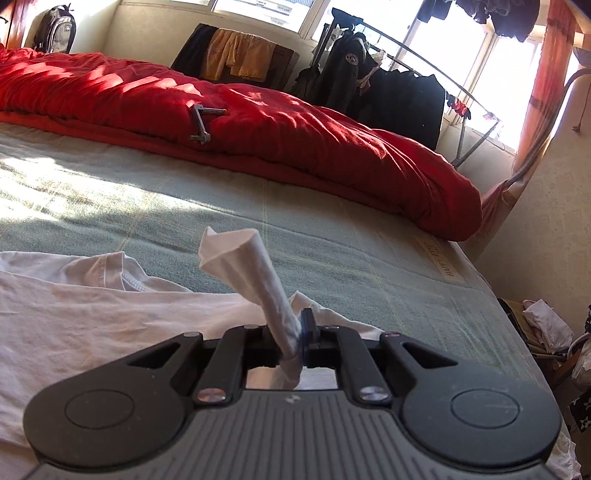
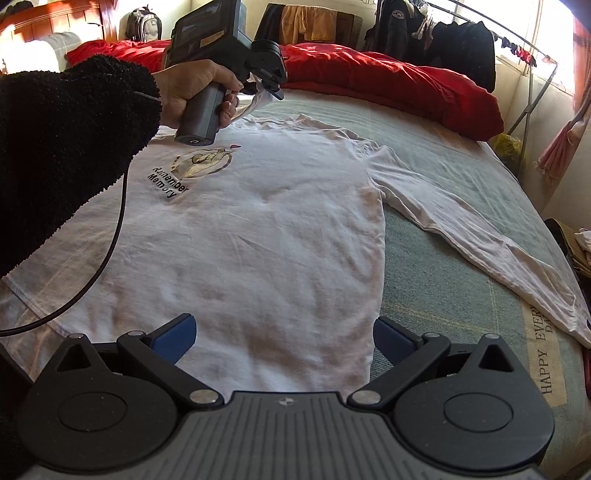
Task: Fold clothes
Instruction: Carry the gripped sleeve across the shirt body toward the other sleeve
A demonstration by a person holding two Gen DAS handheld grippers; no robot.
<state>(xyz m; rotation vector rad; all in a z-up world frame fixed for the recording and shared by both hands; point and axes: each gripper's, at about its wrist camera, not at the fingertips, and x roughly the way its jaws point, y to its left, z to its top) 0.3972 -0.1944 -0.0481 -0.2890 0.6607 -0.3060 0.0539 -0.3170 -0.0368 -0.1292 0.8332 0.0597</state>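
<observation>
Only the right wrist view shows the right gripper (image 2: pixel 283 338) fingers wide apart, left gripper (image 1: pixel 295 341) pinching the shirt (image 2: pixel 258 221).

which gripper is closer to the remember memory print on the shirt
Left. The left gripper is just beyond the print, pinching shirt fabric near the collar. The right gripper hangs open over the hem.

Red duvet (image 1: pixel 295 129) on green bedspread (image 1: pixel 258 229), backpack (image 1: pixel 55 29), dark jackets on rack (image 1: pixel 369 74)
</observation>
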